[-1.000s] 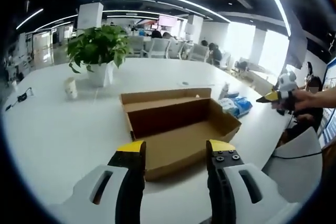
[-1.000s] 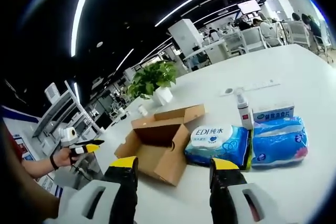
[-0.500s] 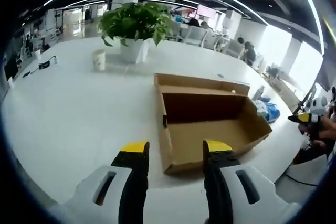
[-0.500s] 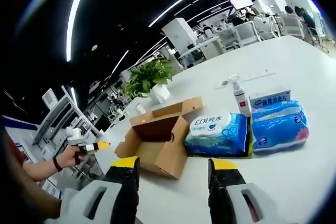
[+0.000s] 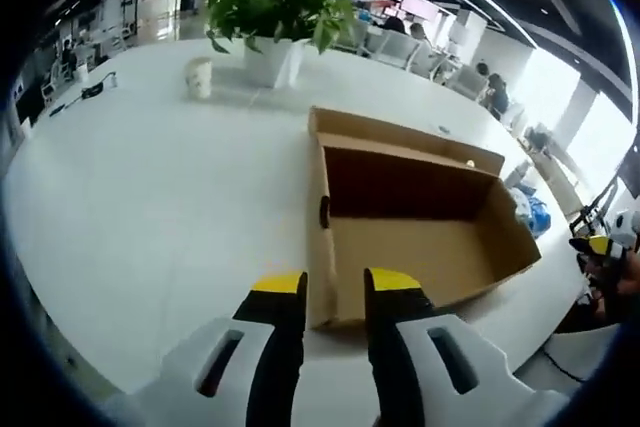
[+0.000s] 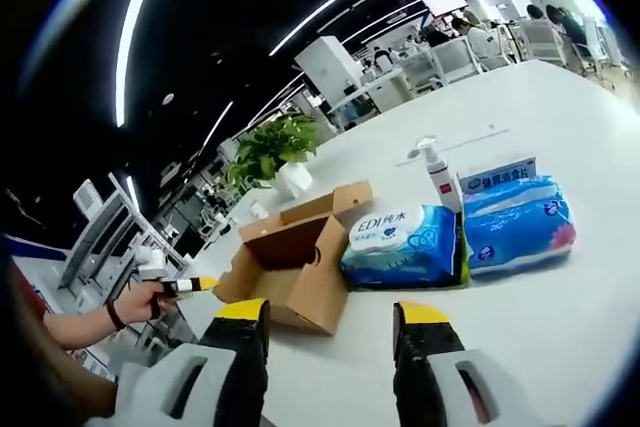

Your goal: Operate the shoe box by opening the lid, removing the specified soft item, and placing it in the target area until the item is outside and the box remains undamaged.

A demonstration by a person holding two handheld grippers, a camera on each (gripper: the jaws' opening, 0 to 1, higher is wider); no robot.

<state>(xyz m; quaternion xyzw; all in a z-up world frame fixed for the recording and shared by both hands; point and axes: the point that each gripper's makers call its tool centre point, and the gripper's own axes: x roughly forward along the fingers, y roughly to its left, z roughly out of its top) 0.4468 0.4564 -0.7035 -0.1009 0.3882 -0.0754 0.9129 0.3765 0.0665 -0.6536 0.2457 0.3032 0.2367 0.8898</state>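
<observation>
The brown cardboard shoe box (image 5: 420, 247) lies open on the white table (image 5: 150, 207), and its inside looks bare. My left gripper (image 5: 335, 285) hovers at the box's near left corner, jaws open but close together, with the corner wall showing in the gap. In the right gripper view the same box (image 6: 290, 262) sits left of a soft blue wipes pack (image 6: 400, 242) that rests on the table outside it. My right gripper (image 6: 332, 312) is open and holds nothing, short of box and pack. A hand holds the left gripper (image 6: 178, 286) at far left.
A second blue pack (image 6: 517, 224), a pump bottle (image 6: 435, 165) and a small carton (image 6: 497, 171) stand behind the wipes. A potted plant (image 5: 275, 17) and a paper cup (image 5: 199, 76) sit at the table's far side. The right gripper (image 5: 597, 246) shows at the right edge.
The left view has closed in on the box and now looks down into it. The left jaws have narrowed. The right view has shifted only slightly.
</observation>
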